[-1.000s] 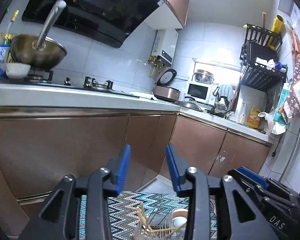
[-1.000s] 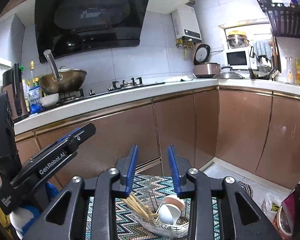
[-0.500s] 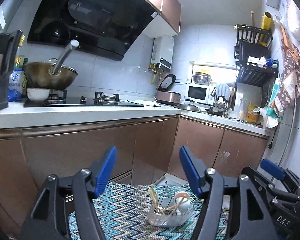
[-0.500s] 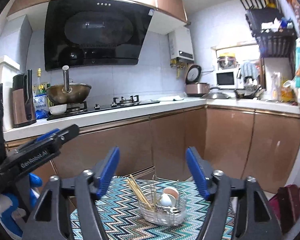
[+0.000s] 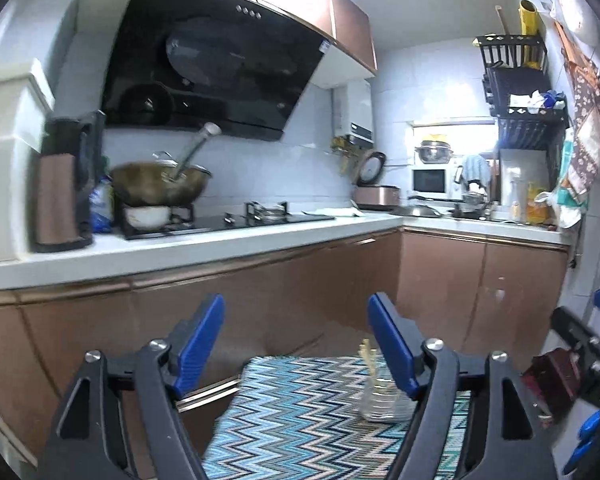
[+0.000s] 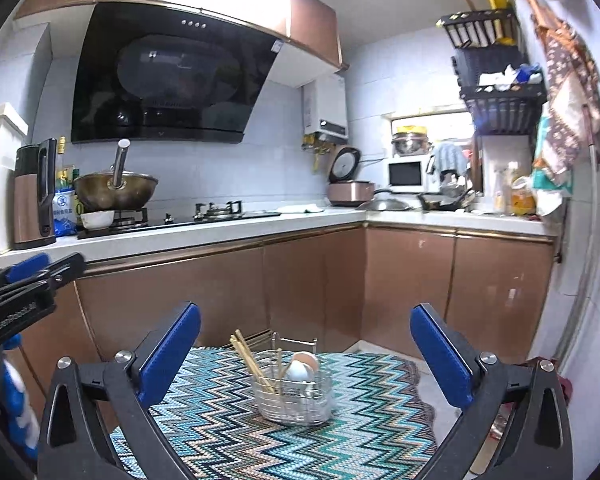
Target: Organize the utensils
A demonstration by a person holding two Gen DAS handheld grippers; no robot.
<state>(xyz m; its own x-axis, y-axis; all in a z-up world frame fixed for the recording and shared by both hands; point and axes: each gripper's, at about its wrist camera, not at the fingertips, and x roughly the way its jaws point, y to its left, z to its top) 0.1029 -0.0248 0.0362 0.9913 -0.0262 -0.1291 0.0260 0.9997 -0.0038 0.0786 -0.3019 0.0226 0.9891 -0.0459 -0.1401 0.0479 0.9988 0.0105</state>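
Note:
A wire utensil basket (image 6: 296, 394) stands on a zigzag-patterned cloth (image 6: 228, 432). It holds wooden chopsticks (image 6: 247, 357) leaning left and pale spoons (image 6: 302, 367). My right gripper (image 6: 305, 344) hangs in front of and above the basket, its jaws opening wide with nothing between them. In the left wrist view the basket (image 5: 380, 400) is partly hidden behind the right finger, chopstick tips (image 5: 367, 354) showing. My left gripper (image 5: 296, 340) is pulled back from it, jaws opening, nothing held. Each gripper shows at the edge of the other's view.
Behind the cloth-covered surface runs an L-shaped kitchen counter (image 6: 228, 232) with copper cabinet doors (image 6: 312, 280). On it are a wok (image 6: 116, 192) on the stove, a kettle (image 6: 34, 196), a rice cooker (image 6: 350, 190) and a microwave (image 6: 406, 174). A black rack (image 6: 496, 76) hangs at the right.
Both grippers opened from nearly shut to wide and drew back and up from the basket, which now sits farther off. The chopsticks and spoons stay in the basket.

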